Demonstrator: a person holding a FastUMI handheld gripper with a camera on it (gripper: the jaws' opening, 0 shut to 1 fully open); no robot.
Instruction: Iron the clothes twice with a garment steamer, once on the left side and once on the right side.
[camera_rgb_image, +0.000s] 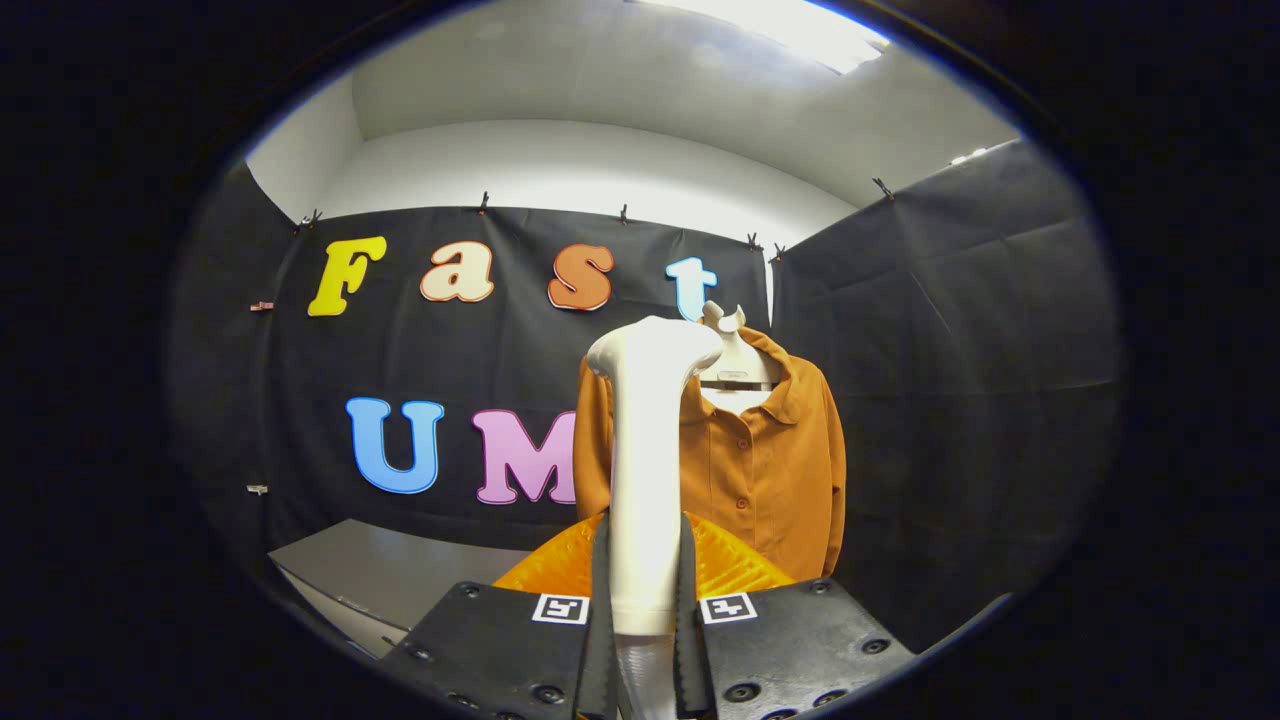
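- While the gripper view looks forward along the fingers, the gripper (645, 600) is clamped on the garment steamer (645, 450): both fingers press its handle, one on each side, no gap visible at the contact.
- Steamer is white, stands upright between the fingers, handle rising straight up from them. Its head (655, 350) is at the top, widened and angled toward the right, toward the shirt.
- Lower end of the handle sits down between the finger bases; the serrated inner edges of the fingers (601, 600) run along both of its sides.
- Each finger carries a small square marker tag (560, 608) near the steamer handle.
- Orange ribbed part (735, 565) sits just behind the fingers, on both sides of the handle. Cannot tell what it belongs to.
- Shirt (770, 470): rust-orange, buttoned, collared, hanging on a white hanger (735, 365) beyond the fingers, against the black cloth wall (950, 350).
- Shirt is beyond and slightly right of the steamer. Steamer handle overlaps the shirt's left portion in this view; whether the head touches the fabric cannot be told.
- Shirt hangs straight, sleeves down at the sides, button placket roughly central.
- Grey table surface (390, 570) is lower left of the fingers, well apart from the shirt.
- White wall and ceiling with a bright light above the cloth.
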